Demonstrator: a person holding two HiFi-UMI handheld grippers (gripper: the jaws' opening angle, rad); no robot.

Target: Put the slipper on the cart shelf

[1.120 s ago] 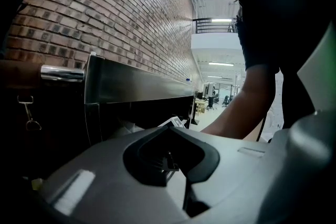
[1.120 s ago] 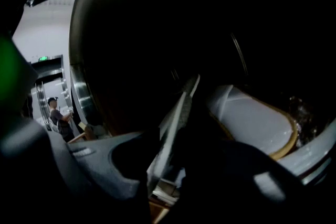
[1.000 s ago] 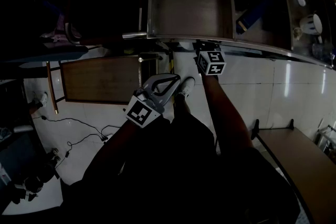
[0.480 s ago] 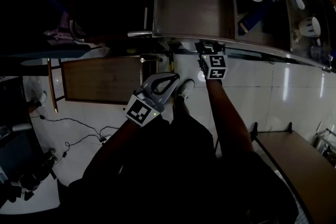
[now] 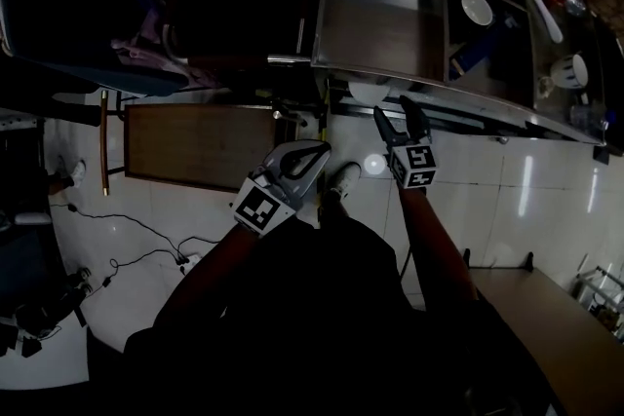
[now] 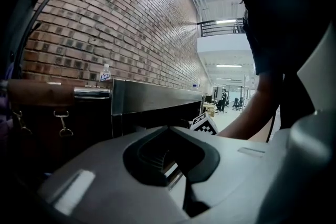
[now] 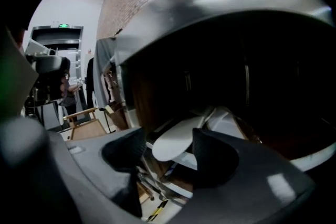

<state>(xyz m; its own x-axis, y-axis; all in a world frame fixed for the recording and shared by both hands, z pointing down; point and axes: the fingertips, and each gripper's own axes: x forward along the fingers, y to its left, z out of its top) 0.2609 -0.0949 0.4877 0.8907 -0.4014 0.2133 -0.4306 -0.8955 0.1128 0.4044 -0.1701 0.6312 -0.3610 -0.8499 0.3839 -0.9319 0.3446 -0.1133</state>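
No word, brand or number can be read anywhere in these pictures.

The left cube [image 5: 261,208] shows a black-and-white square marker on its upper face, a code pattern and not lettering. The right cube [image 5: 414,166] bears markers of the same kind on 2 visible faces, and 1 of them also shows in the left gripper view.

A bottle [image 6: 105,73] standing on the steel counter [image 6: 152,94] wears a pale label with a blue band, its print too small to make out. A lit green sign [image 7: 63,25] hangs above a doorway [image 7: 56,39] in the right gripper view, its characters too small and blurred to read.
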